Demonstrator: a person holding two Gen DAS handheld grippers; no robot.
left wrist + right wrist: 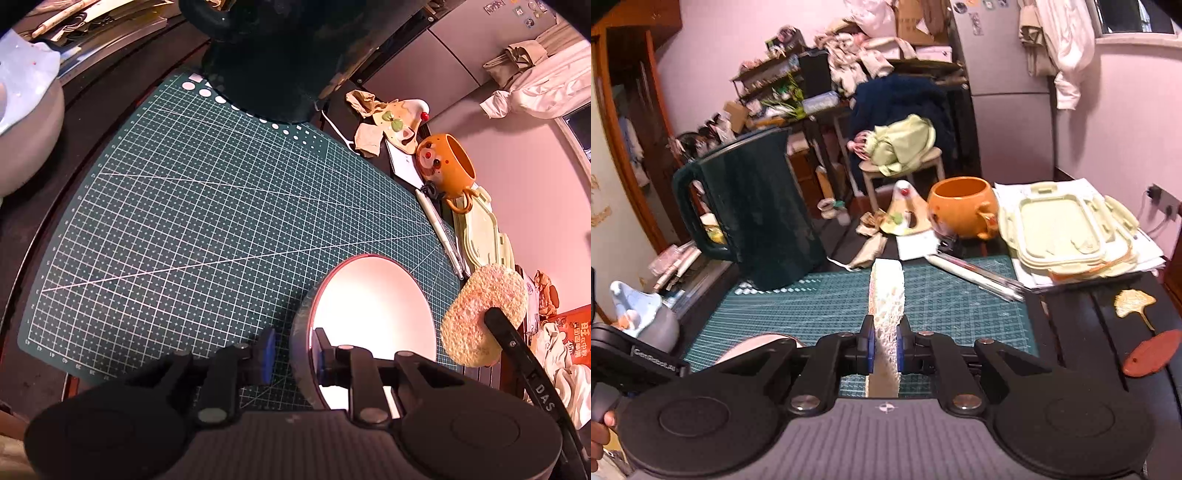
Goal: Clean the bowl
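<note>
I see the bowl [373, 314] standing on the green mat [207, 221], at its near right part, and its inside looks white and bare, without dirt that I can make out under the strong light. My left gripper [295, 356] straddles the near rim: one finger is inside the bowl and the other is outside the wall, with a gap still visible on the outer side, so the jaws are spread and do not pinch the rim. My right gripper [885, 345] is pressed together on the sponge [886, 306], which stands on its edge between the pads; in the left view the sponge hangs just beside the right rim of the bowl, apart from it. I judge the bowl as stiff, glazed and slippery, probably ceramic, so fragile and not very light; the rim is the good place to hold, with a firm but not hard squeeze, because the smooth wall can slide out. The sponge is soft and light, and it bends easily. Whether the wiping is over or is to come, I cannot tell from a clean bowl and a sponge in the air. The kettle [757, 214] stands at the far left of the mat, and the mug [964, 206] is far behind, well apart.
</note>
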